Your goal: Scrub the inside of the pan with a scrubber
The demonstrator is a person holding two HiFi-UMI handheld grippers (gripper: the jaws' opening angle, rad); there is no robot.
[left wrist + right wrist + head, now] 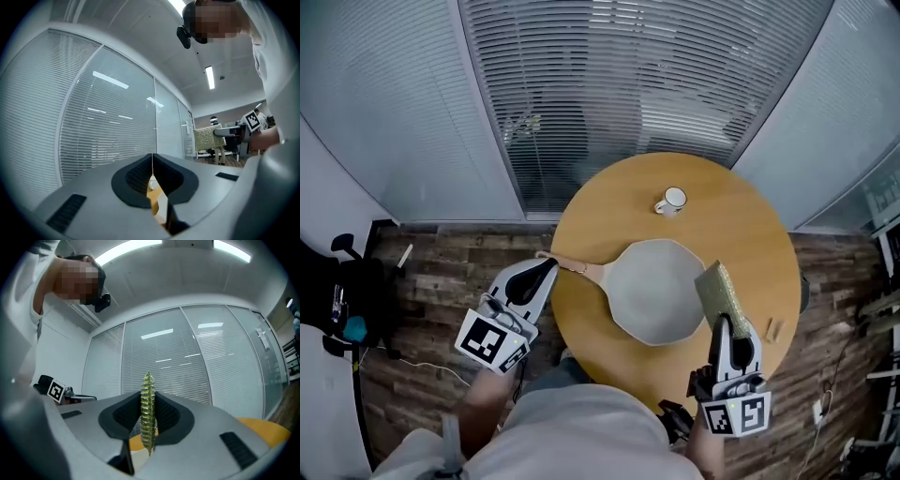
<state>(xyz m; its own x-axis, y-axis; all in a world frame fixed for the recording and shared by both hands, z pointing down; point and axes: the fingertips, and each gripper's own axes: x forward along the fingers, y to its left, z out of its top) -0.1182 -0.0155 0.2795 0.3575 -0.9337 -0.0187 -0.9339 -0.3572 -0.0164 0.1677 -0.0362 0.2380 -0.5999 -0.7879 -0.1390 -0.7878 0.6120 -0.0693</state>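
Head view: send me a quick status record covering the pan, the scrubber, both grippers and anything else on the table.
pan: grey pan, flat on the round table, inside looks bare
handle: wooden handle, points toward the left gripper
scrubber: scrubber, green-yellow, over the pan's right rim; contact with pan unclear
right gripper: right gripper, jaws shut on the scrubber, held edge-on
left gripper: left gripper, jaws shut, nothing between them, tip at the handle's end; touch unclear
mug: white mug, beyond the pan, apart from it

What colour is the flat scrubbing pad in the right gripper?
Glittery yellow-green; the flat scrubbing pad shows best in the right gripper view.
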